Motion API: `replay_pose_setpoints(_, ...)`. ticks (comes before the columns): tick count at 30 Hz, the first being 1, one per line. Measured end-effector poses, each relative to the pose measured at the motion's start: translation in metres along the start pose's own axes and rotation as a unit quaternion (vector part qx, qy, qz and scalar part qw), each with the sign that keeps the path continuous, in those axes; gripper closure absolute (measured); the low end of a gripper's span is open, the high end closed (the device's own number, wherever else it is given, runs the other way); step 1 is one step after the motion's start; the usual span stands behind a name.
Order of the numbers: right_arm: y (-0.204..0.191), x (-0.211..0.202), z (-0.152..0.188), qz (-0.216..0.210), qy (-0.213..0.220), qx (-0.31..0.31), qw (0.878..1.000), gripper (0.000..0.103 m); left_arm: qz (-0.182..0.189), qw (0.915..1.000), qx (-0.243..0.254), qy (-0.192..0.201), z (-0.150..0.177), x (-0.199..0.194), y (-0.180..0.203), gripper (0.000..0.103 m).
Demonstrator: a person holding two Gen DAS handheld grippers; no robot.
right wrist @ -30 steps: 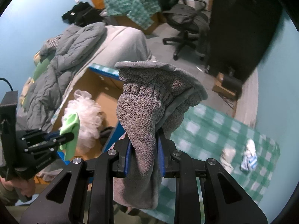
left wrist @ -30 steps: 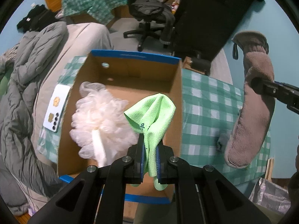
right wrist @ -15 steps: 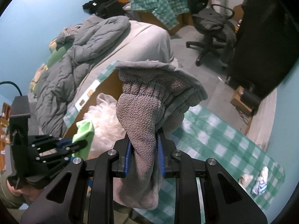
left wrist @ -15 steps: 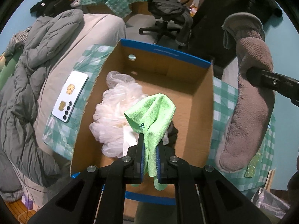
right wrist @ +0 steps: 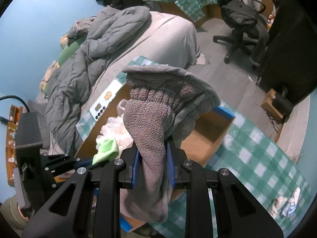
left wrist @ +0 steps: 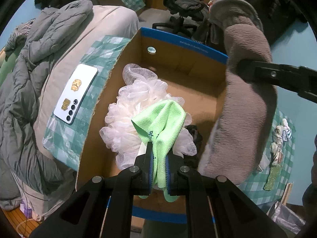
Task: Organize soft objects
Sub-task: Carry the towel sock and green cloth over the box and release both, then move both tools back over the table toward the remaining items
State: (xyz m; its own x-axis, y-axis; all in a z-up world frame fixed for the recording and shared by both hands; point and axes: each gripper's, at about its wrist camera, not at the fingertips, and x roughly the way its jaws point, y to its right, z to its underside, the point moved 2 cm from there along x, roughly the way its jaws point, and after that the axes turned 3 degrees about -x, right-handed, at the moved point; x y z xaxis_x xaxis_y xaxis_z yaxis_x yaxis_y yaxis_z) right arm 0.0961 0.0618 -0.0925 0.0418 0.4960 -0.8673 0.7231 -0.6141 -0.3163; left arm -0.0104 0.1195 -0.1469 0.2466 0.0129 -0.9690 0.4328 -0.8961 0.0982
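My left gripper [left wrist: 158, 154] is shut on a bright green cloth [left wrist: 162, 123], which hangs over the open cardboard box [left wrist: 178, 43] with its blue rim. Inside the box lies a pale pink mesh bath sponge [left wrist: 134, 107], with something dark [left wrist: 195, 132] beside it. My right gripper [right wrist: 153, 158] is shut on a thick grey fleece mitten [right wrist: 150, 123]. In the left wrist view that grey mitten [left wrist: 243, 103] dangles over the box's right wall. The right wrist view shows the green cloth [right wrist: 106, 148] and the left gripper at the lower left.
A white phone [left wrist: 76, 93] lies on the green checked cloth [left wrist: 65, 138] left of the box. Small crumpled items [left wrist: 281, 136] rest on the checked cloth [right wrist: 263, 158] to the right. A grey duvet [right wrist: 89, 55] covers the bed behind, and an office chair [right wrist: 243, 29] stands on the floor.
Both grippers have travelled toward the box: the green cloth is now lower over its inside, and the mitten has swung in from the right to the box's right wall.
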Motion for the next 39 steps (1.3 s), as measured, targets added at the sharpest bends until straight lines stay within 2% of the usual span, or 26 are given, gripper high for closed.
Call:
replay_pose_setpoints(4, -0.003, 0.016, -0.001, -0.002, -0.013, 0.001, 1.0, 0.078, 0.003, 0.9999, -0.001, -0.013, 0.002, 0.009, -0.003, 0.091)
replay_pose_setpoints(6, -0.003, 0.022, 0.0, -0.001, -0.02, 0.0, 1.0, 0.069, 0.0, 0.9999, -0.003, -0.017, 0.002, 0.012, -0.004, 0.083)
replay_pose_setpoints(8, -0.003, 0.026, 0.001, 0.002, -0.027, 0.001, 1.0, 0.058, -0.006, 0.9998, -0.003, -0.018, 0.003, 0.012, -0.004, 0.065)
replay_pose_setpoints(11, -0.004, 0.025, 0.002, 0.025, -0.028, -0.002, 0.999, 0.053, -0.005, 0.9999, -0.005, -0.009, 0.003, 0.008, -0.006, 0.052)
replay_pose_setpoints(13, -0.001, 0.021, 0.001, 0.027, -0.021, 0.003, 0.999, 0.043, -0.004, 0.9999, -0.007, -0.007, 0.003, 0.006, -0.007, 0.048)
replay_pose_setpoints(21, 0.013, 0.005, 0.001, 0.041, 0.0, 0.03, 0.999, 0.038, 0.002, 1.0, -0.006, -0.001, 0.004, -0.005, -0.008, 0.042)
replay_pose_setpoints(25, 0.021, -0.003, 0.008, 0.045, 0.004, 0.045, 0.998, 0.037, 0.008, 0.9999, -0.003, 0.011, 0.004, -0.013, -0.002, 0.035)
replay_pose_setpoints(39, 0.05, -0.036, 0.045, 0.067, 0.014, 0.086, 0.994, 0.036, 0.02, 0.9987, 0.042, 0.02, 0.004, -0.025, 0.034, 0.035)
